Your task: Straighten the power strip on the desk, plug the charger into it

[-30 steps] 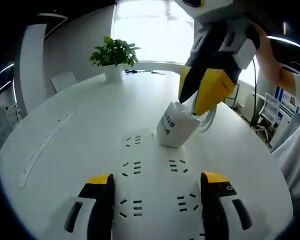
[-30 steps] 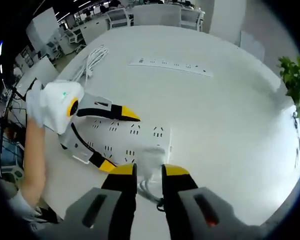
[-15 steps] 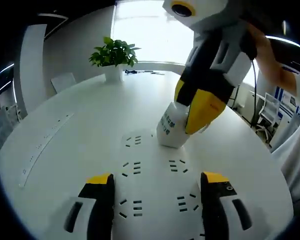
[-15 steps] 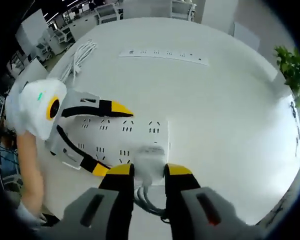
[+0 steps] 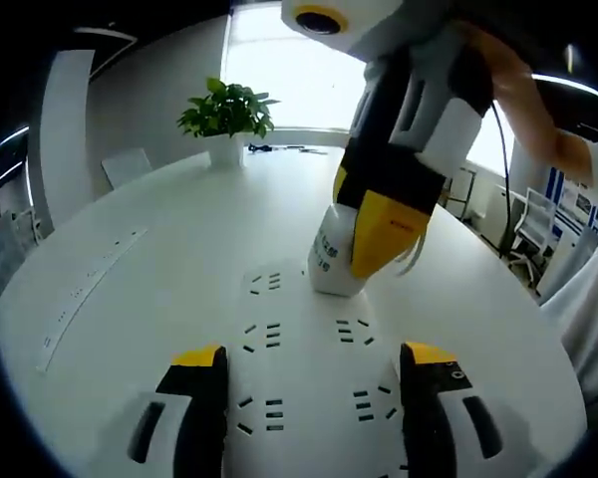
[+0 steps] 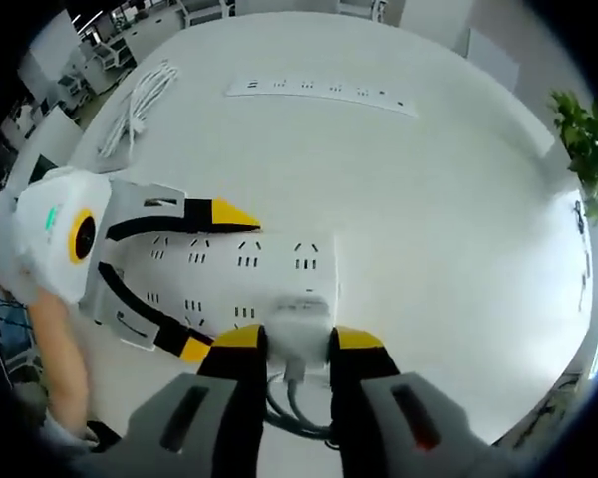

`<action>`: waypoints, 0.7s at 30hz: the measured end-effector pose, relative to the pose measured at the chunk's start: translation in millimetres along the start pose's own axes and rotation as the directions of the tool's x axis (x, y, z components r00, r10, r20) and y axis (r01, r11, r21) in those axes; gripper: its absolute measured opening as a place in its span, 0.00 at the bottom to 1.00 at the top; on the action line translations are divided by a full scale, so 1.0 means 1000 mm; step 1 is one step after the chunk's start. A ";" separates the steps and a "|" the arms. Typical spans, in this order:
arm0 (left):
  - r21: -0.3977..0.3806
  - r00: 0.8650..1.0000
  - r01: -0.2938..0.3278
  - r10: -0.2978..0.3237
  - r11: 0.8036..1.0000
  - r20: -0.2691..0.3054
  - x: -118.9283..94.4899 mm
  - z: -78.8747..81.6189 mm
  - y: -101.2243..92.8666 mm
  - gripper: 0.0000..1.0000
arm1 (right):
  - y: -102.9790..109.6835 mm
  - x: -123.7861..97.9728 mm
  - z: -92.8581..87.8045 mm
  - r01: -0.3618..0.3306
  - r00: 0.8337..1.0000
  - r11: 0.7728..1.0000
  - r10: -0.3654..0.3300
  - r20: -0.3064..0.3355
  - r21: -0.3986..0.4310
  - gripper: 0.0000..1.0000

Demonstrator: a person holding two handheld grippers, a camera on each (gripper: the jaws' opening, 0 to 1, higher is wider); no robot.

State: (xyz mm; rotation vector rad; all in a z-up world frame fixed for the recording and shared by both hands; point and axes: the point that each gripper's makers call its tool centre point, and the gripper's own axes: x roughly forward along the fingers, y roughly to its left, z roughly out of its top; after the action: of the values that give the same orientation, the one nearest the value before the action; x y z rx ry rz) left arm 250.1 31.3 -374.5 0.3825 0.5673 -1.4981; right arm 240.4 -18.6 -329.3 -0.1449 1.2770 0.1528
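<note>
desk (image 5: pixel 130 289) carries our white power strip (image 6: pixel 229 274), with the left gripper (image 5: pixel 304 373) spread wide astride it, clasping nothing; smaller, the right gripper (image 6: pixel 297 344) is clamped on the white charger (image 5: pixel 331 261) standing on the strip's end; potted plant (image 5: pixel 224 115) sits far off

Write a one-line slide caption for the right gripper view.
Right hand-held gripper holds the white charger over the power strip, which the left hand-held gripper straddles on the white desk.
</note>
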 end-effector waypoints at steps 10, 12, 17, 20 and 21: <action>-0.031 0.998 0.042 -0.041 0.999 0.043 0.003 0.000 0.000 0.75 | 0.006 0.007 0.001 -0.126 0.980 0.992 0.129 0.151 -0.032 0.31; -0.027 0.998 0.041 -0.040 0.999 0.052 0.005 0.001 0.000 0.78 | 0.010 0.004 0.003 -0.183 0.963 0.983 0.181 0.199 -0.005 0.35; 0.099 0.996 -0.090 0.092 0.991 -0.021 0.005 0.004 -0.001 0.79 | 0.006 -0.007 0.007 -0.220 0.936 0.975 0.221 0.275 -0.037 0.38; 0.142 0.989 -0.147 0.144 0.979 0.030 -0.002 0.011 0.002 0.80 | 0.004 -0.018 0.010 -0.244 0.907 0.967 0.254 0.338 -0.072 0.38; 0.144 0.984 -0.177 0.173 0.974 0.039 -0.007 0.013 0.003 0.81 | 0.004 -0.023 0.011 -0.256 0.894 0.964 0.267 0.361 -0.079 0.39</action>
State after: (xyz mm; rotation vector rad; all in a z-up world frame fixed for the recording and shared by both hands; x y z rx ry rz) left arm 255.1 29.6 -360.6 0.5136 0.3921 -1.3761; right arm 243.4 -13.1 -304.2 0.0332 0.9117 0.4123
